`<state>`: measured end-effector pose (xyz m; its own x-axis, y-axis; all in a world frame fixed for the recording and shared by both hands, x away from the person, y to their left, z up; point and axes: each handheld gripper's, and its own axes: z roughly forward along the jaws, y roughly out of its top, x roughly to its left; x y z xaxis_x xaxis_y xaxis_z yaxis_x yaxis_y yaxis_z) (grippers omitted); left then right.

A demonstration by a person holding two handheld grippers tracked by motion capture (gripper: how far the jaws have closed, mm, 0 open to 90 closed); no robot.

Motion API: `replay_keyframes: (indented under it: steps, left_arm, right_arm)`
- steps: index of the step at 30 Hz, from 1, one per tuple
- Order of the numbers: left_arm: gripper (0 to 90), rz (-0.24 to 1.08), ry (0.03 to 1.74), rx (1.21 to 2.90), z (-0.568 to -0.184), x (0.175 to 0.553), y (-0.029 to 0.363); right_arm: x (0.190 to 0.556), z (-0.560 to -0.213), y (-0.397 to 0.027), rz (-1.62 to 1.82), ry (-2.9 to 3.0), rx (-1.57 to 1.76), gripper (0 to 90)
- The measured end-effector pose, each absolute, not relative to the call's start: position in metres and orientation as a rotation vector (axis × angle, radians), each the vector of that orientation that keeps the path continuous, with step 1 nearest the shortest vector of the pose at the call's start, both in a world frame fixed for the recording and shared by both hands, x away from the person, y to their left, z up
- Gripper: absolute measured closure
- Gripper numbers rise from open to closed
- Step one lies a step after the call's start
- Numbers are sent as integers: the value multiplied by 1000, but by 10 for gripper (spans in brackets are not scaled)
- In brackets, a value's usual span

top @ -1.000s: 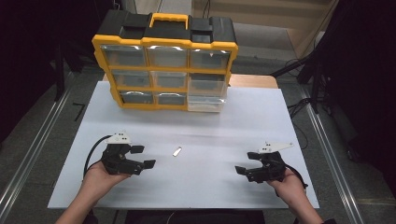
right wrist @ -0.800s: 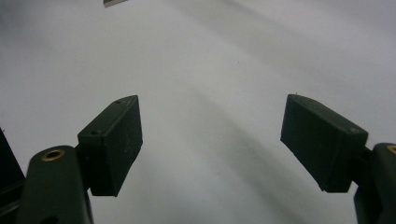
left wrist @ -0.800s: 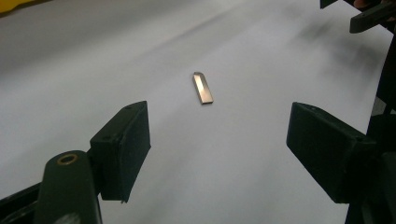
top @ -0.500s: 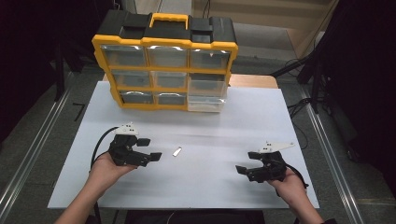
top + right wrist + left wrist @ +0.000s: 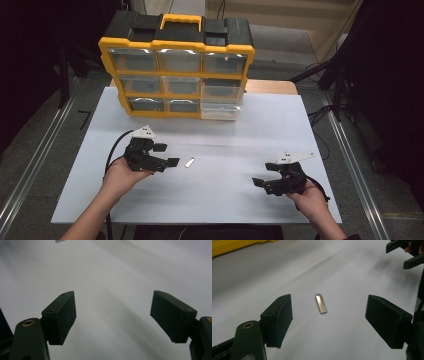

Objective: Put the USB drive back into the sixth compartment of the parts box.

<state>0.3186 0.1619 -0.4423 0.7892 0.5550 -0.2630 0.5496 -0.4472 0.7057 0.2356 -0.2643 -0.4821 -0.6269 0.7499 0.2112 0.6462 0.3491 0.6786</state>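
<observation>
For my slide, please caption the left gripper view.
Open left gripper faces a small silver metal tag lying on the white table.

Table (image 5: pixel 310 130) bright, surroundings dark; soft shadows, glare on drawers (image 5: pixel 175 60); gripper views slightly blurry.

I see my left claw (image 5: pixel 167 154) and right claw (image 5: pixel 259 182) are both matte black, each topped with a grey three-cornered plate. A black cable trails from each. Up close, the blocky jaws show small screws and brass-ringed pivots. My forearms are bare.
</observation>
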Motion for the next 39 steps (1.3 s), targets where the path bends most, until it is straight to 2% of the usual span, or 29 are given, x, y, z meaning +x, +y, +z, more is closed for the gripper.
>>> replay_keyframes:
  steps: [31,39]
  left_arm:
    - [232,26,779,2187,-449,342,116]
    - [257,42,780,2218,-455,345,108]
  right_arm:
    - [236,-482,-263,1129,2473,1282,190]
    - [236,-483,-263,1126,2474,1283,190]
